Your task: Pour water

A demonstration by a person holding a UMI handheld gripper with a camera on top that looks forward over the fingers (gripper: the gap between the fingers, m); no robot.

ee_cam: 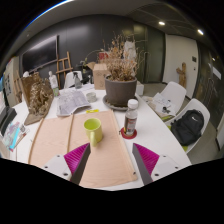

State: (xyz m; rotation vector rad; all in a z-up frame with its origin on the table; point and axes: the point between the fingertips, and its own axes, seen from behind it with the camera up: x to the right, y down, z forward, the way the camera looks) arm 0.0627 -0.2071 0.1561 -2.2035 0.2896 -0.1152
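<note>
A yellow-green cup (93,129) stands upright on a pale wooden board (84,143) on the white table (160,128). To its right, off the board, stands a small clear bottle (131,118) with a red cap and a red base. My gripper (111,163) hovers over the near end of the board, short of both. Its fingers (146,159), with magenta pads, are wide apart and hold nothing. The cup is just ahead of the left finger; the bottle lies further ahead, toward the right finger.
A large pot with dried plants (121,90) stands behind the bottle. Papers and a white box (73,101) lie at the back left, near a wooden figure (38,96). A black backpack (188,127) rests on a white chair at the right.
</note>
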